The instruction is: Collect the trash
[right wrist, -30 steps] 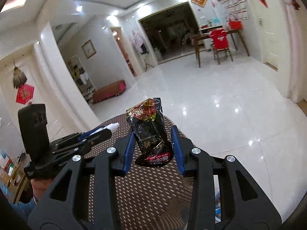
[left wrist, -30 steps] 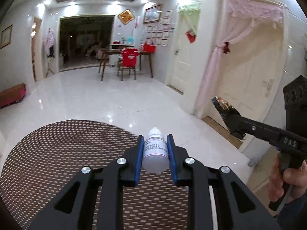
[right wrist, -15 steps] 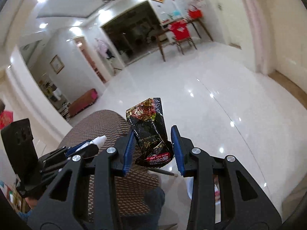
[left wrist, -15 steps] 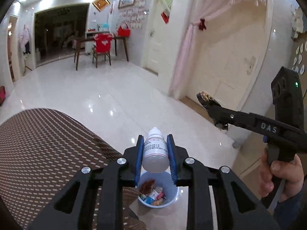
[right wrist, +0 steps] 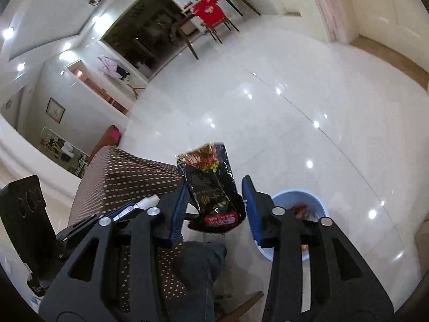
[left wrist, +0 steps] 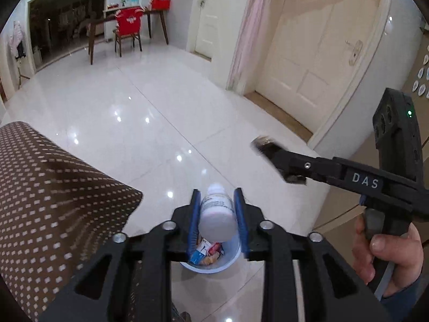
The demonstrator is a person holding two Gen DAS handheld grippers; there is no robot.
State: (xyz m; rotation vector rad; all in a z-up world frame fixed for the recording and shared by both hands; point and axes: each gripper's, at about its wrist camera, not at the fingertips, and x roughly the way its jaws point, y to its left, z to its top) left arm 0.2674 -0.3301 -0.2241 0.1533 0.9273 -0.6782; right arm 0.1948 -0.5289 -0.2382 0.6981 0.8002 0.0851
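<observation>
My left gripper (left wrist: 216, 208) is shut on a small white bottle (left wrist: 216, 214) and holds it above a light blue trash bin (left wrist: 211, 264) that stands on the floor with wrappers inside. My right gripper (right wrist: 214, 201) has its jaws spread wider than the black snack wrapper (right wrist: 211, 187) between them; the wrapper tilts left and looks loose. The bin (right wrist: 297, 209) lies below and right of it in the right wrist view. The right gripper also shows in the left wrist view (left wrist: 278, 161), to the right of the bottle.
A brown dotted tablecloth covers a table (left wrist: 53, 201) at the left. The glossy white tile floor (left wrist: 161, 107) stretches ahead. A cream door (left wrist: 308, 61) is at the right. A wooden table with a red-covered chair (left wrist: 128, 26) stands far back.
Both grippers swung from over the table to above the bin and tipped downward. The right gripper's jaws have spread apart from the wrapper, which has tilted. The left still clamps the bottle.
</observation>
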